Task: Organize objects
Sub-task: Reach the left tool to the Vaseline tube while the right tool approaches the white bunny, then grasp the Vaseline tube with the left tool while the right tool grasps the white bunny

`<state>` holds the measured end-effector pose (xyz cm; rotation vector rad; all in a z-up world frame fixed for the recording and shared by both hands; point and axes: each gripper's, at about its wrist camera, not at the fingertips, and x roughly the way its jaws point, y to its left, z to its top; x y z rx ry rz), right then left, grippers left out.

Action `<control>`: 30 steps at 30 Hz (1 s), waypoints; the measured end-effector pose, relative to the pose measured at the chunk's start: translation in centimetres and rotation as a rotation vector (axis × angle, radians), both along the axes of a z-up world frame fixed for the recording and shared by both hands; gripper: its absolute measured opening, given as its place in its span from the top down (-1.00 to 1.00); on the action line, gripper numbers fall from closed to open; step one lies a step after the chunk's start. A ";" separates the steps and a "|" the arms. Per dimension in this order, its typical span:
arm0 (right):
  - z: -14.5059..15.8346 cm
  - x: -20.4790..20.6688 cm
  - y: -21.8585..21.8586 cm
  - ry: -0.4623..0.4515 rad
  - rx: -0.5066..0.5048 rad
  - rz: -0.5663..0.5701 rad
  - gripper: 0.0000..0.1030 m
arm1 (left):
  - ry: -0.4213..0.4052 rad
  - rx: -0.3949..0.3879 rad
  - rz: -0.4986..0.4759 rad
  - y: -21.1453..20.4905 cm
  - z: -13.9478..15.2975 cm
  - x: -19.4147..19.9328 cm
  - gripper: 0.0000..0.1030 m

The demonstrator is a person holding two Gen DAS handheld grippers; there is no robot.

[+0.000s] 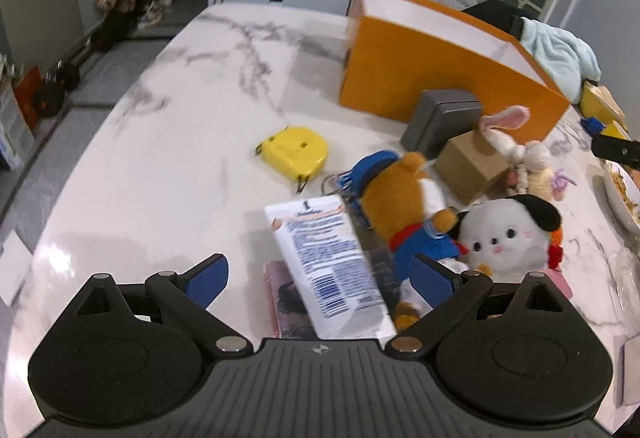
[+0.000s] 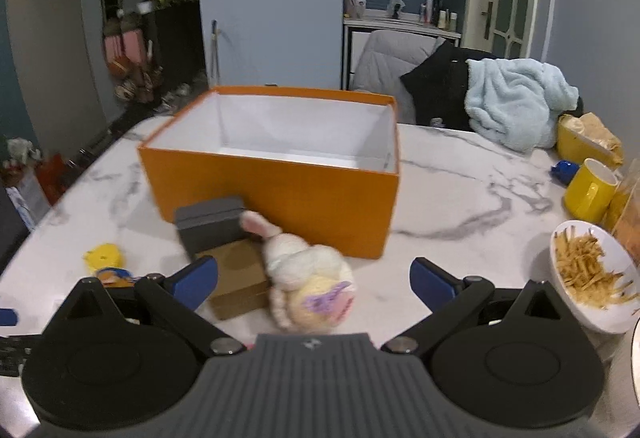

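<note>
While both fingers gape | orange box [image 2: 276,190] holds nothing | bowl [image 2: 560,280] holds fries [image 2: 588,272]

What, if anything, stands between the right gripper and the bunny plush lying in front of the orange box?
Nothing visible: the right gripper is open, with the bunny plush lying directly between its fingers, ahead of the orange box.

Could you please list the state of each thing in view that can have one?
Orange box: upright, lid off, looks empty.
White tube: lying flat.
Bunny plush: lying on its side.
Yellow mug: upright.
White bowl: holds thin fried strips.
Left tool: open, holding nothing.
Right tool: open, holding nothing.
</note>
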<state>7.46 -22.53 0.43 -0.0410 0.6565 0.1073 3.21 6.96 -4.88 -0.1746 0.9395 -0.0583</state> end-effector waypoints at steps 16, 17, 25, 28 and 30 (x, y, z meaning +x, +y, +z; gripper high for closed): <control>-3.2 3.0 -0.4 0.079 0.022 -0.026 -0.98 | -0.050 0.158 -0.096 -2.6 -2.4 0.4 -0.59; -3.3 3.2 -0.3 0.080 0.024 -0.018 -0.98 | -0.057 0.161 -0.104 -2.6 -2.4 0.4 -0.57; -4.5 4.5 1.1 0.039 -0.027 0.072 -0.81 | -0.087 0.144 -0.138 -1.4 -2.3 0.1 -0.22; -5.2 5.4 1.5 0.059 -0.050 0.065 -0.73 | -0.089 0.134 -0.146 -1.1 -2.3 0.0 -0.19; -5.7 5.9 1.7 0.079 -0.047 0.068 -0.73 | -0.091 0.131 -0.152 -1.0 -2.3 0.0 -0.17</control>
